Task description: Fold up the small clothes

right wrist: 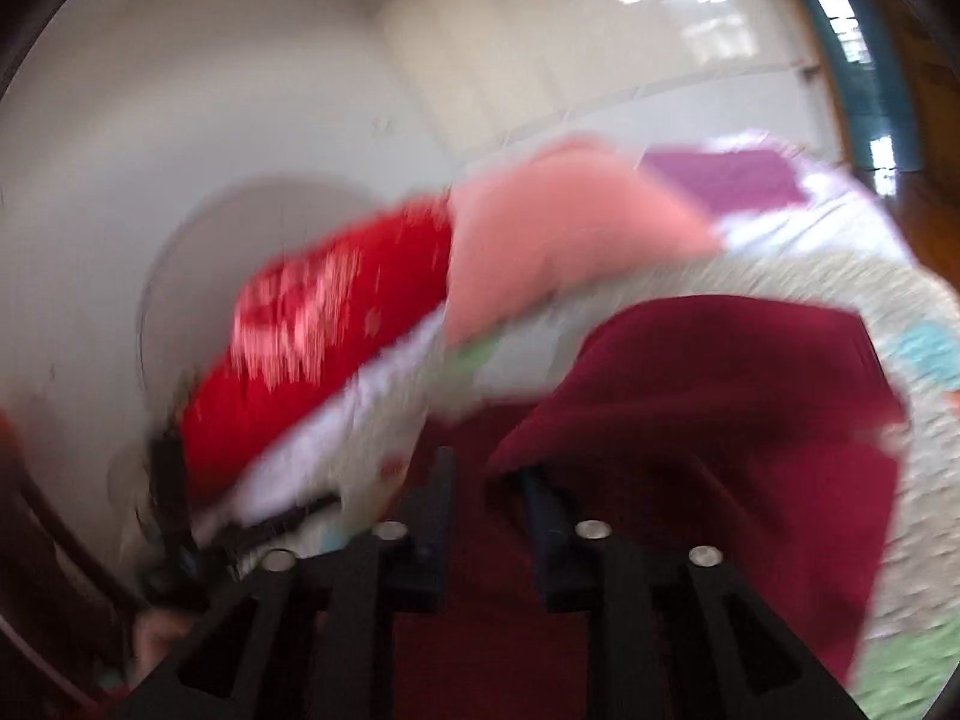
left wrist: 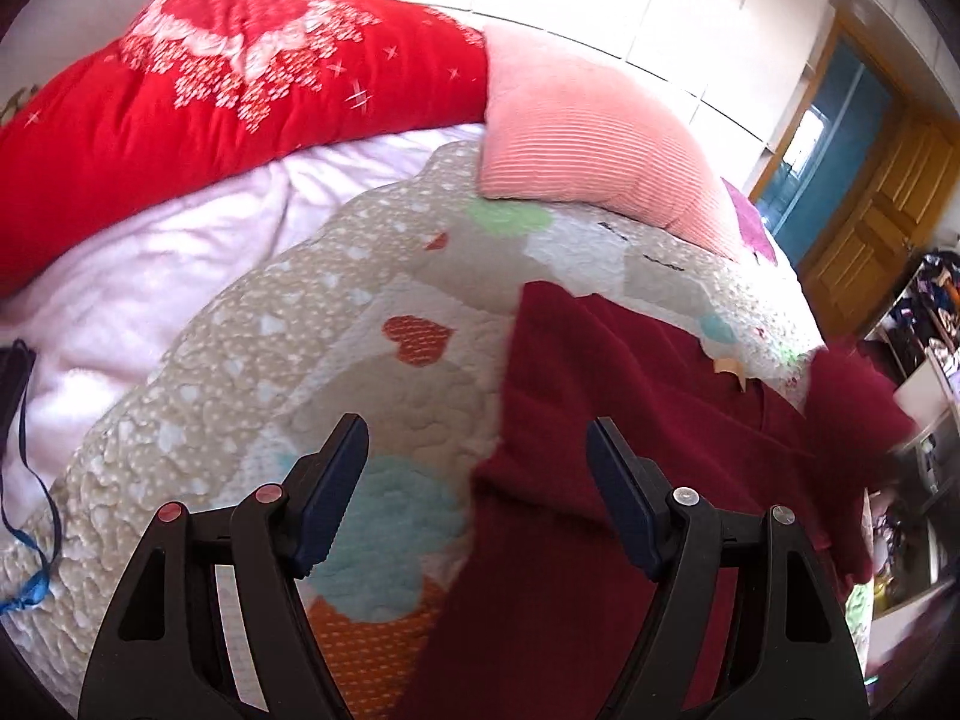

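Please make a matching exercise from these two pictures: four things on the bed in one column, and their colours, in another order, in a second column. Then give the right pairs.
Things:
1. garment
2. pillow
3. duvet
4. quilt

Colours:
A. pale pink with fine stripes
B. beige with coloured hearts
C. dark red, plain
D. bright red with a white pattern

Pairs: 1-C, 2-A, 3-D, 4-B
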{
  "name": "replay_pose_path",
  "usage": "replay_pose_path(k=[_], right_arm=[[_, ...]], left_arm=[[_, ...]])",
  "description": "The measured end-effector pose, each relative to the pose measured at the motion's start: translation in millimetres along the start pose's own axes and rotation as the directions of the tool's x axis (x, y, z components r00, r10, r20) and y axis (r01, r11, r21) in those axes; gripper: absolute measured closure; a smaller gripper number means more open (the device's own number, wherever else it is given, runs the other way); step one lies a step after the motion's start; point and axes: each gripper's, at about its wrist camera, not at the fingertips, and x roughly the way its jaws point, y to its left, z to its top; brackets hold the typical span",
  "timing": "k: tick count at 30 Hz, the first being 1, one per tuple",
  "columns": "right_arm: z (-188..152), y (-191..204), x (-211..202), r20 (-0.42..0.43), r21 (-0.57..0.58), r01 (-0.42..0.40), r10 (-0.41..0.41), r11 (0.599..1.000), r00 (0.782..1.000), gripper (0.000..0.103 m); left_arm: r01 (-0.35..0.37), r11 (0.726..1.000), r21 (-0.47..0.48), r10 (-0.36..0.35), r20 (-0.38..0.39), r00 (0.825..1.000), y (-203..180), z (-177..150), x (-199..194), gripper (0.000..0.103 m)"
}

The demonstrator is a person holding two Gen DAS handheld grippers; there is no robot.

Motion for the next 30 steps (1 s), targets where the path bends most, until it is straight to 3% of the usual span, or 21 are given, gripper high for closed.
replay_pose_path(k=[2, 4, 7, 12, 15, 17, 22, 25, 28, 30], right_arm=[[-29.1, 12.8, 43.6, -0.16, -0.004, -0.015, 0.014, 1.0, 0.987, 0.053], [-53.5, 16.3, 63.0, -0.235, 0.026, -0.044, 0.049, 0.999, 0.971, 0.053], [-66.5, 9.7, 45.8, -0.218, 0.037, -0.017, 0.025, 0.999, 0.976, 0.053], [-58.7, -24.5, -0.8, -0.134, 0.12, 0.034, -0.017, 0.992, 0.991, 0.05], [-52.6, -47.0, -17.8, -0.062, 0.222, 0.008, 0.006, 0.975, 0.998, 0.05], [-40.9, -56.9, -5.8, -0.018, 0.309, -0.047, 0.055, 0.95, 0.998, 0.05], [-18.7, -50.1, 60.2, -0.009, 0.405, -0.116, 0.13, 0.907, 0.991, 0.05], [-12.6, -20.6, 75.4, 0.003, 0.346, -0.196, 0.208, 0.918, 0.978, 0.05], [-14.8, 24.3, 75.8, -0.042, 0.216, -0.34, 0.356, 0.915, 0.933, 0.05], [-23.7, 33.4, 71.6, -0.081, 0.201, -0.319, 0.341, 0.926, 0.937, 0.05]], left_arm=[[0.009, 1.0, 0.001, -0.009, -0.012, 1.0, 4.0, -0.7, -0.3, 0.028], [0.017, 1.0, 0.015, -0.017, -0.018, 1.0, 5.2, -1.3, 0.8, 0.028], [0.036, 0.999, 0.039, -0.036, -0.018, 0.999, 1.8, -0.9, 3.6, 0.028], [0.075, 0.995, 0.07, -0.074, -0.015, 0.997, -19.7, -1.7, 9.8, 0.028], [0.094, 0.993, 0.074, -0.093, -0.024, 0.995, -31.2, -4.6, 12.9, 0.028], [0.09, 0.993, 0.076, -0.089, -0.025, 0.996, -32.7, -4.5, 12.8, 0.028], [0.057, 0.997, 0.054, -0.056, -0.006, 0.998, -10.5, 3.9, 3.1, 0.028], [0.062, 0.998, 0.026, -0.062, 0.012, 0.998, 7.9, 9.9, -3.0, 0.028], [0.11, 0.994, -0.008, -0.11, -0.006, 0.994, 21.4, 14.0, 2.4, 0.028], [0.189, 0.979, -0.083, -0.193, -0.042, 0.98, 32.1, 14.9, 13.6, 0.028]])
